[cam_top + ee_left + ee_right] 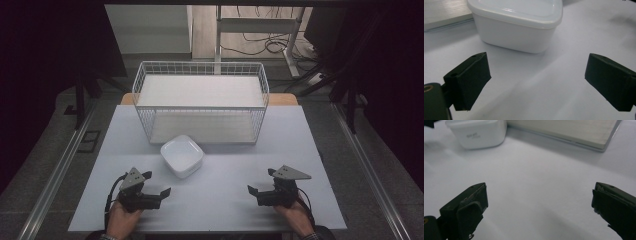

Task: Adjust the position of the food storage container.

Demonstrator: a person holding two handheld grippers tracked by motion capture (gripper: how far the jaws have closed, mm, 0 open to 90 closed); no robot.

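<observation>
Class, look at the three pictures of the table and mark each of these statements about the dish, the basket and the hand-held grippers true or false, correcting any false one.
1. The white dish sits inside the wire basket. False: it stands on the table, just in front of the basket.
2. The left hand-held gripper has open jaws with nothing between them. True.
3. The right hand-held gripper is shut on the dish. False: its jaws are open and empty, apart from the dish.
4. The dish lies nearer the left hand-held gripper than the right one. True.
5. The wire basket is tipped on its side. False: it stands upright.
</observation>
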